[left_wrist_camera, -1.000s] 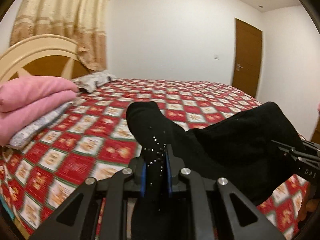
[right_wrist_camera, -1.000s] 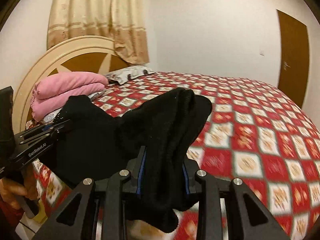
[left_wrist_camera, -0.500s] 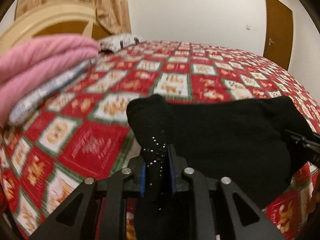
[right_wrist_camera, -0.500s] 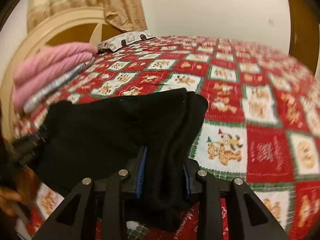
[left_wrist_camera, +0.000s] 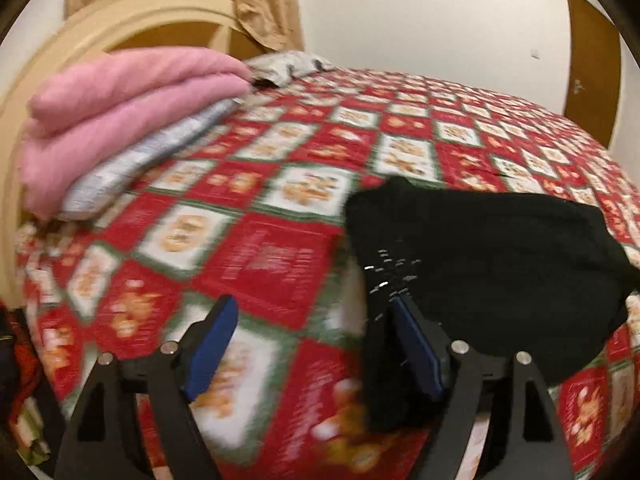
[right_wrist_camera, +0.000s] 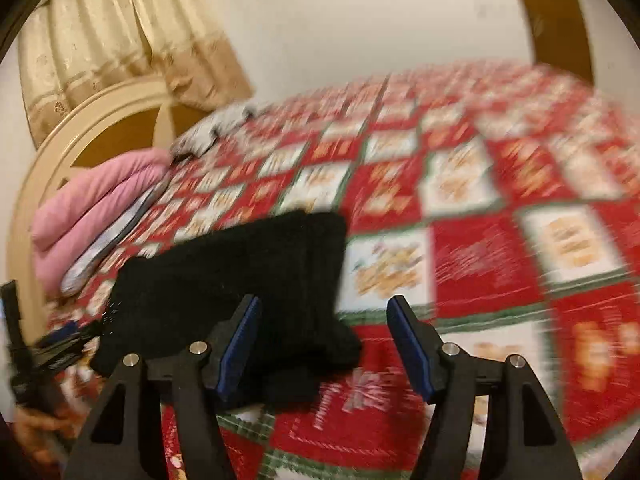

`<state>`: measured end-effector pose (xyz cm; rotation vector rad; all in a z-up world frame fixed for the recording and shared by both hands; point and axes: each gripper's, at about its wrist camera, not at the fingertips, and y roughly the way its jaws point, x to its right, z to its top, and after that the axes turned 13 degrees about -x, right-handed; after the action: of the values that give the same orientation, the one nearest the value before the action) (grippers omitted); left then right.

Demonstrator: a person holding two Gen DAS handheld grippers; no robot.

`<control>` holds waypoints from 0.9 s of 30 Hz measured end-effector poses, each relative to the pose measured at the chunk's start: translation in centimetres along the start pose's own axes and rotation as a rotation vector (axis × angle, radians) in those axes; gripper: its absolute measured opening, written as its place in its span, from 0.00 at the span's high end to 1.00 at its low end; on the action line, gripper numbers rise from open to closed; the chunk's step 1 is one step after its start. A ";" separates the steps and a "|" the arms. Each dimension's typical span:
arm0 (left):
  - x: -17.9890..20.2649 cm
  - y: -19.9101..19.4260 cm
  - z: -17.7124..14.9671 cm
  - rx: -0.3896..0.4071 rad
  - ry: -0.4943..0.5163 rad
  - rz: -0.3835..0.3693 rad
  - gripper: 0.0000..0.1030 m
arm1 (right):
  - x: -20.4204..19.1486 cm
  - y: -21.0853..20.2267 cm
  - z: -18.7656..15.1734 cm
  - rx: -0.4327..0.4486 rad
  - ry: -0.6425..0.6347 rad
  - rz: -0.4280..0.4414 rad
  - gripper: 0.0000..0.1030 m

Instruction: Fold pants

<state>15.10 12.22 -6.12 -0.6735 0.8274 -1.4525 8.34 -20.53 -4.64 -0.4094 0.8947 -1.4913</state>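
The black pants (left_wrist_camera: 480,264) lie folded on the red patterned bedspread (left_wrist_camera: 280,248) near the bed's front edge, with small shiny studs at their left edge. My left gripper (left_wrist_camera: 316,344) is open, its right finger against the pants' left edge. In the right wrist view the pants (right_wrist_camera: 240,272) lie left of centre. My right gripper (right_wrist_camera: 324,344) is open, its left finger in front of the pants' lower right corner. The left gripper also shows at the far left of the right wrist view (right_wrist_camera: 60,340).
Folded pink blankets (left_wrist_camera: 120,112) are stacked on a pale pillow at the left by the cream headboard (left_wrist_camera: 100,28). A grey patterned pillow (left_wrist_camera: 288,64) lies at the back. A brown door (left_wrist_camera: 592,68) stands at the right. Both views are motion-blurred.
Both grippers have opened and let go of the pants, which now lie flat on the bedspread. Both grippers have drawn back and swung outward from the pants.
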 end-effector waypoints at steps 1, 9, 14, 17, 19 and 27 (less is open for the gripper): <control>-0.2 -0.7 -0.3 0.019 -0.005 0.026 0.20 | -0.7 -0.8 -0.3 0.028 -0.025 -0.018 0.35; 4.1 -3.0 -1.5 0.105 0.115 0.000 0.20 | -7.3 0.1 -2.6 -0.020 -0.289 -0.085 0.67; 6.2 0.1 -1.6 -0.013 0.150 0.048 0.20 | -5.5 3.4 -3.4 -0.146 -0.190 -0.056 0.67; 5.0 0.4 -2.0 -0.020 0.085 0.004 0.13 | -4.7 3.6 -3.3 -0.158 -0.167 -0.024 0.66; 4.7 0.3 -2.0 -0.030 0.064 0.013 0.09 | -4.8 3.8 -3.4 -0.163 -0.173 -0.021 0.61; 4.5 -1.8 -4.3 -0.032 0.057 0.011 0.09 | -6.7 0.9 -6.0 -0.174 -0.156 -0.006 0.35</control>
<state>10.33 8.09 -7.44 -0.6535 0.8991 -1.4561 5.66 -12.39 -7.39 -0.6478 0.9019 -1.3708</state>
